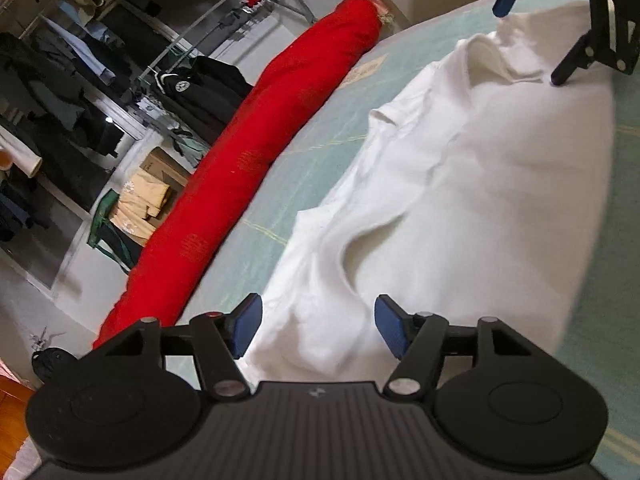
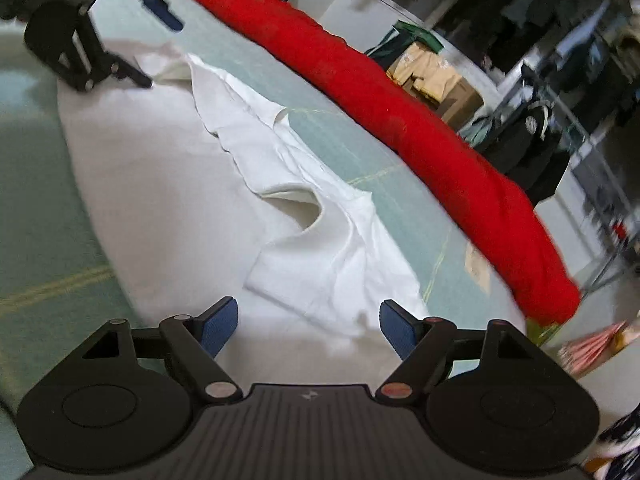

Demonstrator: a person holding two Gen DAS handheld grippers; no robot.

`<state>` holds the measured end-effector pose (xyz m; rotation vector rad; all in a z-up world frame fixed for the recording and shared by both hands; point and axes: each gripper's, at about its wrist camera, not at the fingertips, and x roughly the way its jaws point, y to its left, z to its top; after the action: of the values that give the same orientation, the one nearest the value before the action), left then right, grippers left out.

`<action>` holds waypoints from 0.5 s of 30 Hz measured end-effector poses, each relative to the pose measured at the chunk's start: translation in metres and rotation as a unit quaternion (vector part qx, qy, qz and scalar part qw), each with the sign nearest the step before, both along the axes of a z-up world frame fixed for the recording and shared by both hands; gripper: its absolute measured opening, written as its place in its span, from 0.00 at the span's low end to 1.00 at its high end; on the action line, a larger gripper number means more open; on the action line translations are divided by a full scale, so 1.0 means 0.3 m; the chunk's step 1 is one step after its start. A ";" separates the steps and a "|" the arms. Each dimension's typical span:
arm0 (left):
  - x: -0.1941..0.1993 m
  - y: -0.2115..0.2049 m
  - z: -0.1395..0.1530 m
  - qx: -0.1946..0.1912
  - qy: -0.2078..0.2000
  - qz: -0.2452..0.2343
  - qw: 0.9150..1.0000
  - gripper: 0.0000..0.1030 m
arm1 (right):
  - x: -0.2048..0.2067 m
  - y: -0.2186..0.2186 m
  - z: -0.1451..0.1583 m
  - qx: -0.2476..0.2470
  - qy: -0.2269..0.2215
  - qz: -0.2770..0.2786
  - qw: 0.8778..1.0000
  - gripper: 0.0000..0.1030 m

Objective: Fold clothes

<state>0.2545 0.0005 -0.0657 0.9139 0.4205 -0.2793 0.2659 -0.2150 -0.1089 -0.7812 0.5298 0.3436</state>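
Shirt (image 1: 460,184), white, lies spread on the pale green bed (image 1: 312,152) beside a red bolster (image 1: 248,168). Left claw (image 1: 318,330) and right claw (image 2: 308,326) hover over opposite ends, jaws apart, gripping nothing.

both views are evenly and fairly brightly lit, with soft, diffuse light and no hard shadows. the white garment (image 1: 480,184) is nearly blown out, its folds showing only as faint grey creases. fisheye distortion bows the red bolster (image 1: 224,184) and the bed surface (image 1: 320,148) into curves. motion blur smears the right side of the left wrist view and the edges of the right wrist view, where the hanging clothes (image 2: 560,80) turn streaky. a bright reflection shows on glass in the left wrist view.
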 end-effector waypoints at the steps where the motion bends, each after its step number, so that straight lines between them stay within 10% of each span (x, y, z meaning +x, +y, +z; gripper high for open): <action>1: 0.018 -0.001 0.003 0.000 -0.002 0.002 1.000 0.63 | 0.007 0.007 -0.010 -0.009 -0.004 0.002 1.000 0.79; 15: 0.334 0.058 0.064 -0.039 -0.017 0.074 0.996 0.63 | 0.349 -0.098 0.063 0.035 -0.048 -0.074 0.995 0.79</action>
<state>0.3548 0.0179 -0.0465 0.8056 0.4401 -0.1442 0.3706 -0.2444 -0.0901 -0.6830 0.4790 0.1858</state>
